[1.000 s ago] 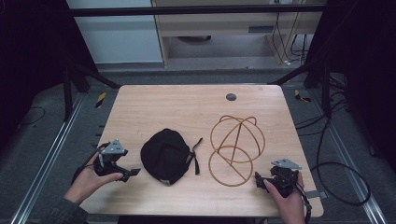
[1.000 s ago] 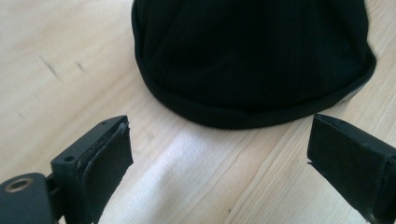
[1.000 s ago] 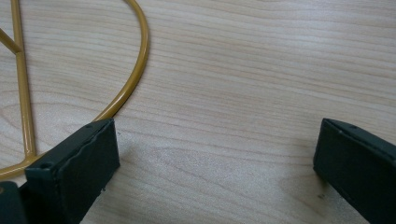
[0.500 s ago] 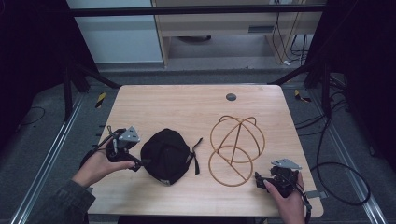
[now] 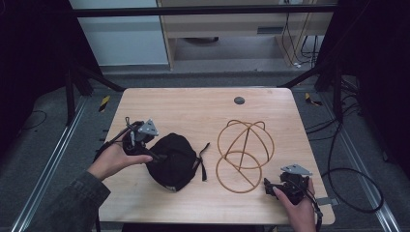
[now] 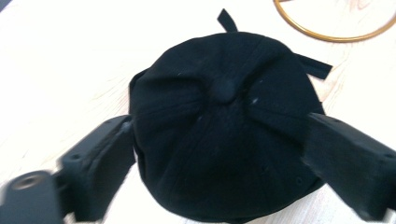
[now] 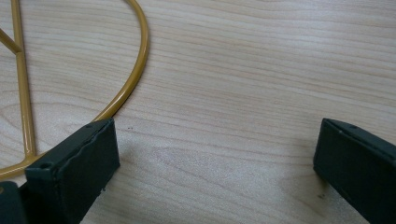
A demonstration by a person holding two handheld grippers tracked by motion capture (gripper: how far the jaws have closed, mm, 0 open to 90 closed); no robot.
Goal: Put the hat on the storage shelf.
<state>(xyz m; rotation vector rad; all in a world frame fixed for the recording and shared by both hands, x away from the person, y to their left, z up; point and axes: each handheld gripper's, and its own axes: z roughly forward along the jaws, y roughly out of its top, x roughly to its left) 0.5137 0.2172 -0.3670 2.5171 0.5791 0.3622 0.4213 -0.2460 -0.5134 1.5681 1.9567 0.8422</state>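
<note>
A black cap (image 5: 175,162) lies crown up on the wooden table (image 5: 193,108), left of centre, with a strap sticking out at its right. My left gripper (image 5: 156,155) hovers over the cap's left edge. In the left gripper view its jaws stand wide on either side of the cap's crown (image 6: 224,88); they have just been closing a little and are open, not pressing on it. A gold wire frame (image 5: 244,153) of joined rings lies to the right. My right gripper (image 5: 269,186) rests open near the front right edge, its left jaw beside the frame's ring (image 7: 135,70).
A small dark round disc (image 5: 239,100) sits near the table's far edge. Cables (image 5: 348,179) trail over the floor to the right of the table. Metal rails run along both sides, and a cabinet stands behind.
The left hand has lifted and moved right, from the table's left edge to above the cap's left side. The right hand, cap and wire frame have stayed put.
</note>
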